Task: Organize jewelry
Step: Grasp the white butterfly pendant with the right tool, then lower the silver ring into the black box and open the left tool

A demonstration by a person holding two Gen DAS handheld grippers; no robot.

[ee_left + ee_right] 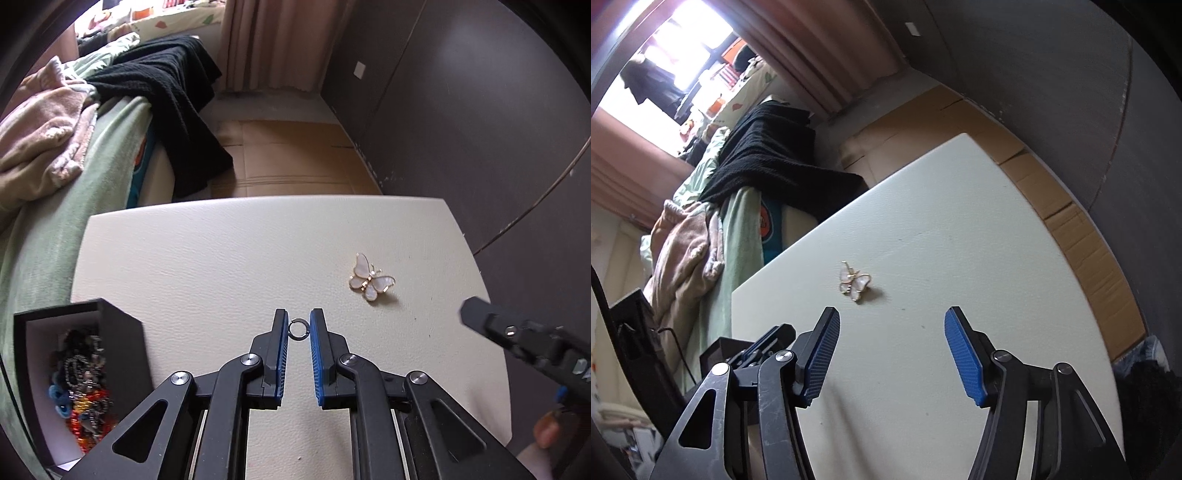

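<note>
Blue-padded fingers [283, 343] of the left gripper [298, 329] are bracketing a small dark metal ring [296, 328], jaws narrowed to almost its width. Whether the pads are actually pinching it, or the ring is just lying on the cream tabletop [207, 258] between them, I cannot tell from here.

Further out to the right, a mother-of-pearl butterfly brooch [371, 277] is lying flat on the table, untouched. The right gripper [892, 325] is hovering near it, jaws spread wide and holding nothing; its dark fingertip is poking in at the edge of the left camera's view.

At the left corner, an open black jewelry box [122, 332] is sitting with a tangle of beaded pieces [83, 387] inside, likely where the loose items are headed.

Risks, as I judge them:
- Ring is thin and round; off-centre pressure could be squirting it out from between the pads and rolling it off the table.
- Lifting too early could be dropping it short of the box.
- Brooch is lying flat, so the wide jaws may be skidding it instead of gripping.
</note>
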